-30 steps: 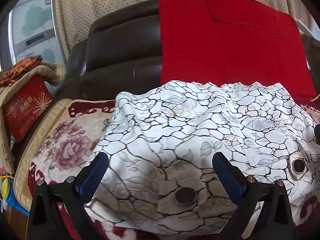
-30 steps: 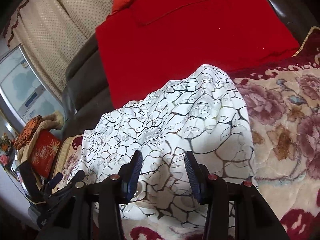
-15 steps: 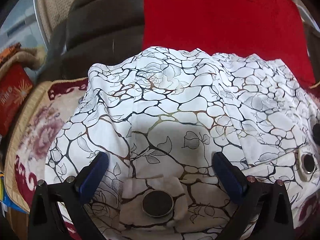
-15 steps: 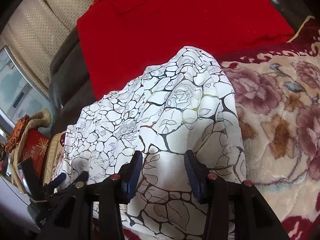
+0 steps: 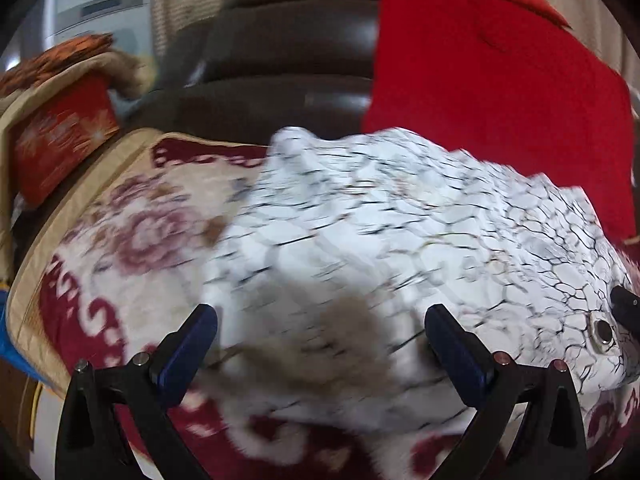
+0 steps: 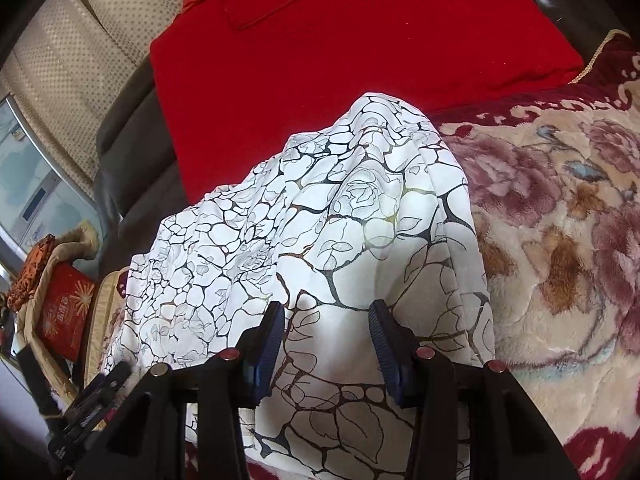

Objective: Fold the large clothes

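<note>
A large white garment with a black crackle and rose print lies bunched on a floral plush blanket. It has metal eyelets, one at the right. My left gripper is open and empty, its blue pads wide apart over the garment's near edge; this view is blurred. My right gripper is open, its pads a hand's width apart over the same garment near its right end. The left gripper shows at the lower left of the right wrist view.
A red cushion leans on the dark leather sofa back behind the garment. A red box under draped cloth stands at the left. The floral blanket extends to the right.
The left gripper has pulled back and swung left, so more blanket shows and the near eyelet is lost in blur. The right gripper has drawn back slightly. Both stay open.
</note>
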A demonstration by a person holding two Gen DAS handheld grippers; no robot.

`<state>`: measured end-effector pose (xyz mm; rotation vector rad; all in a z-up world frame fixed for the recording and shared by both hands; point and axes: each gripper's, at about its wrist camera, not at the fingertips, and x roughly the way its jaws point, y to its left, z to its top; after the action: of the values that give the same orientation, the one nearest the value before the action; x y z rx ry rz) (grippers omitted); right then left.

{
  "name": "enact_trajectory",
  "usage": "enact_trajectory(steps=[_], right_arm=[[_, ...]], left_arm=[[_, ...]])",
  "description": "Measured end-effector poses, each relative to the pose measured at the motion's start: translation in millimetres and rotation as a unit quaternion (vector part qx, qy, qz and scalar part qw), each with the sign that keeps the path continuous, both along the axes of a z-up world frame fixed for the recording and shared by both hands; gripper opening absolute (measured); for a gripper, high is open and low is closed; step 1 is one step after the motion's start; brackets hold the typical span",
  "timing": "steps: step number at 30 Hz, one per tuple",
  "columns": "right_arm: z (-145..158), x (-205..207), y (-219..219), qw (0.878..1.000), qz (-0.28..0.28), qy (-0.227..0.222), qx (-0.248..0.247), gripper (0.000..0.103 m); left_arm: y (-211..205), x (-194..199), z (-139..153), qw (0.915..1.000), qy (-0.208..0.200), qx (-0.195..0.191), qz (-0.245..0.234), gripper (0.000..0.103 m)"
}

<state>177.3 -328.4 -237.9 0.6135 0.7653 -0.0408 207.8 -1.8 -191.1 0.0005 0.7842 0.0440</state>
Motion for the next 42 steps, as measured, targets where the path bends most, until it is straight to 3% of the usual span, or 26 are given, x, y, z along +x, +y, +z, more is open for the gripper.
enact_trajectory(steps=[4,7,10,13,16,19,20,21,24,28,30,31,34,37,38,41,42], right_arm=[[0,0,0,1.0,-0.007,0.0,0.006,0.05],[-1,1,-2,1.0,-0.009,-0.001,0.012,0.05],[-1,0,-3,1.0,-0.01,-0.003,0.017,0.05],[-1,-2,-4,1.0,-0.008,-0.004,0.021,0.05],[-1,-3,-4,1.0,-0.006,-0.007,0.023,0.05],[-1,-4,-4,1.0,-0.004,-0.008,0.022,0.05],[-1,-4,-4,1.0,-0.003,-0.008,0.02,0.05],[0,-4,-3,1.0,-0.002,-0.008,0.019,0.05],[0,-3,-3,1.0,-0.001,-0.006,0.017,0.05],[-1,-2,-3,1.0,-0.001,-0.006,0.018,0.05],[-2,-1,-3,1.0,0.0,-0.005,0.019,0.05],[-2,0,-3,1.0,-0.001,-0.005,0.02,0.05],[-2,0,-2,1.0,0.001,-0.005,0.016,0.051],[-2,0,-2,1.0,0.005,-0.007,0.009,0.051],[-2,0,-1,1.0,0.007,-0.007,0.007,0.051],[-2,1,-2,1.0,0.012,-0.008,0.005,0.051],[-2,1,-2,1.0,0.012,-0.008,0.007,0.051]], left_arm=[[34,-27,-12,0.9957,0.018,-0.081,0.041,0.103],[48,-35,-28,0.9862,0.053,-0.147,0.055,0.103],[47,-28,-34,0.9788,0.073,-0.184,0.054,0.103],[42,-16,-38,0.9678,0.066,-0.239,0.045,0.103],[35,6,-48,0.9571,0.098,-0.27,0.038,0.103],[34,15,-47,0.9542,0.082,-0.284,0.047,0.102],[35,17,-45,0.9511,0.074,-0.296,0.05,0.096],[38,18,-42,0.9496,0.066,-0.301,0.056,0.082],[46,23,-41,0.9484,0.056,-0.303,0.074,0.065],[41,26,-47,0.9516,0.048,-0.293,0.078,0.068],[41,30,-47,0.9497,0.046,-0.301,0.073,0.086],[41,31,-47,0.9466,0.046,-0.312,0.069,0.089],[42,32,-47,0.9421,0.04,-0.323,0.079,0.091],[39,32,-44,0.9447,0.035,-0.316,0.081,0.09],[37,33,-43,0.9472,0.034,-0.309,0.079,0.088],[38,34,-39,0.9516,0.031,-0.293,0.087,0.057],[41,35,-38,0.95,0.032,-0.299,0.085,0.052]])
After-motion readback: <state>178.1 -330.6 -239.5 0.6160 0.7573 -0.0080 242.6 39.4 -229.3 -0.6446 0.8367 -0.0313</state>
